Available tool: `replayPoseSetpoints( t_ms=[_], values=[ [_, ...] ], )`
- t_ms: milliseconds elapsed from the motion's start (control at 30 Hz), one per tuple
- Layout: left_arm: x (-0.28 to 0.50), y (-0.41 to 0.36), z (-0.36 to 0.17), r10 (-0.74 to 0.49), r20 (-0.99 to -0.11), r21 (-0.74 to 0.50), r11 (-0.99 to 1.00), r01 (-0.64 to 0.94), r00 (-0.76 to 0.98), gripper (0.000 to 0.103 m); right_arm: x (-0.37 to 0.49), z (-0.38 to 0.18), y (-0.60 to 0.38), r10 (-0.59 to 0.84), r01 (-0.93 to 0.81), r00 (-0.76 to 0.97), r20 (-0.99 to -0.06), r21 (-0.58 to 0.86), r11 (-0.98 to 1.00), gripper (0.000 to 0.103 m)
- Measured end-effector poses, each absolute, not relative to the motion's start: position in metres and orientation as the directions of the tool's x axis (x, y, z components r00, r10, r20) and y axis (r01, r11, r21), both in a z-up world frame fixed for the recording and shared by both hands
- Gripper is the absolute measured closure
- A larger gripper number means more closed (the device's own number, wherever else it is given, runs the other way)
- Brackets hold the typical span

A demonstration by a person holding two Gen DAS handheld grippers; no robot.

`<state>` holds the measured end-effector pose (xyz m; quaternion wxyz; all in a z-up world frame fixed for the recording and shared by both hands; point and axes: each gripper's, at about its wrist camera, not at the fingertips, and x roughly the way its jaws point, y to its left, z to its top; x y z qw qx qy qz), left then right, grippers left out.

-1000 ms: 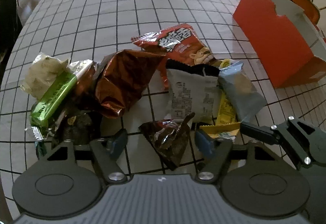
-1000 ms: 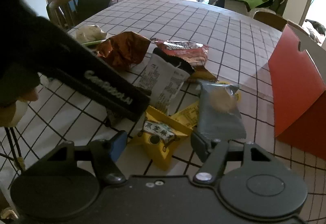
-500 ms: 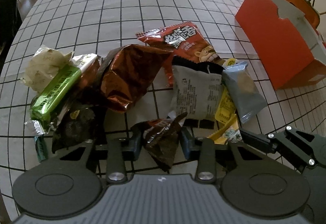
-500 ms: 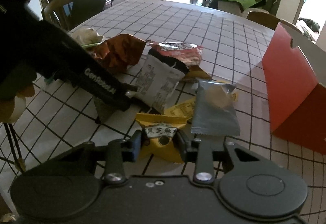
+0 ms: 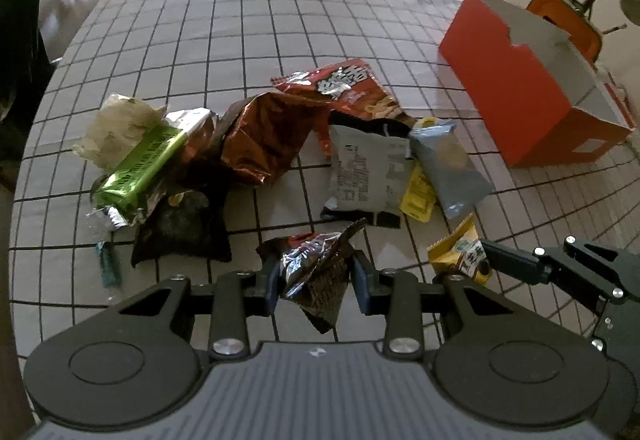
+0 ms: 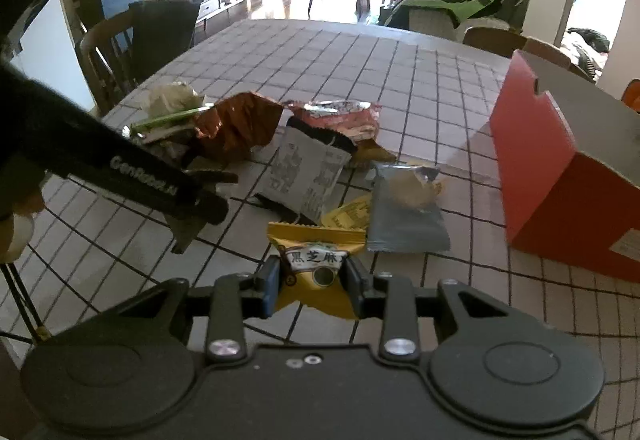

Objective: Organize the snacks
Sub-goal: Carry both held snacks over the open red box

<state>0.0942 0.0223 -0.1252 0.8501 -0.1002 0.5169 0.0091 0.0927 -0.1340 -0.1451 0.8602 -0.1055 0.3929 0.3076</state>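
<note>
A dark brown foil snack packet (image 5: 320,276) is clamped between the jaws of the left gripper (image 5: 316,278), and the packet is held just above the checked bench (image 5: 256,24). A yellow sesame snack packet (image 6: 316,268) is clamped in the same way between the jaws of the right gripper (image 6: 312,278); its lower corner is seen hanging below the fingers (image 6: 270,286), while its crimped top edge is stood up above them.

The rest of the snacks are spread over the bench ahead of both grippers. A white packet with a black top (image 5: 368,170) is laid in the middle, and a grey-blue packet (image 5: 448,164) is laid just beside it on its right, with a small yellow sachet (image 5: 418,194) tucked between and partly under the two. A red bag with white lettering (image 5: 344,88) is seen behind the white packet, and a crumpled copper foil bag (image 5: 260,138) is set to its left. Further left, a green bar wrapper (image 5: 140,164) is rested across a pale crumpled bag (image 5: 112,124), and a black pouch (image 5: 180,228) is laid near them.

An open orange box (image 5: 516,96) is stood at the right side of the bench, well apart from the heap.
</note>
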Motion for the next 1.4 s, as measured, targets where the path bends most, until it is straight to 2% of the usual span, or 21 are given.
replayPoseSetpoints(
  t_ms=[433, 767, 1067, 1400],
  values=[
    [0.062, 0.001, -0.071, -0.104, -0.825, -0.141, 0.990, -0.025, 0.556, 0.068, 0.063, -0.092, -0.170, 0.455, -0.528, 0.587, -0.670, 0.109, 0.842, 0.070],
    [0.065, -0.033, -0.021, -0.145, -0.765, -0.122, 0.989, 0.080, 0.628, 0.068, 0.059, -0.041, -0.205, 0.438, -0.480, 0.669, -0.600, 0.101, 0.872, 0.070],
    [0.108, -0.080, -0.003, -0.189, -0.758, -0.125, 0.982, 0.145, 0.625, 0.068, 0.095, -0.021, -0.244, 0.421, -0.456, 0.712, -0.562, 0.087, 0.886, 0.070],
    [0.180, -0.145, -0.006, -0.177, -0.781, -0.116, 0.984, 0.139, 0.600, 0.068, 0.170, -0.032, -0.310, 0.394, -0.421, 0.713, -0.580, 0.095, 0.902, 0.070]
  ],
)
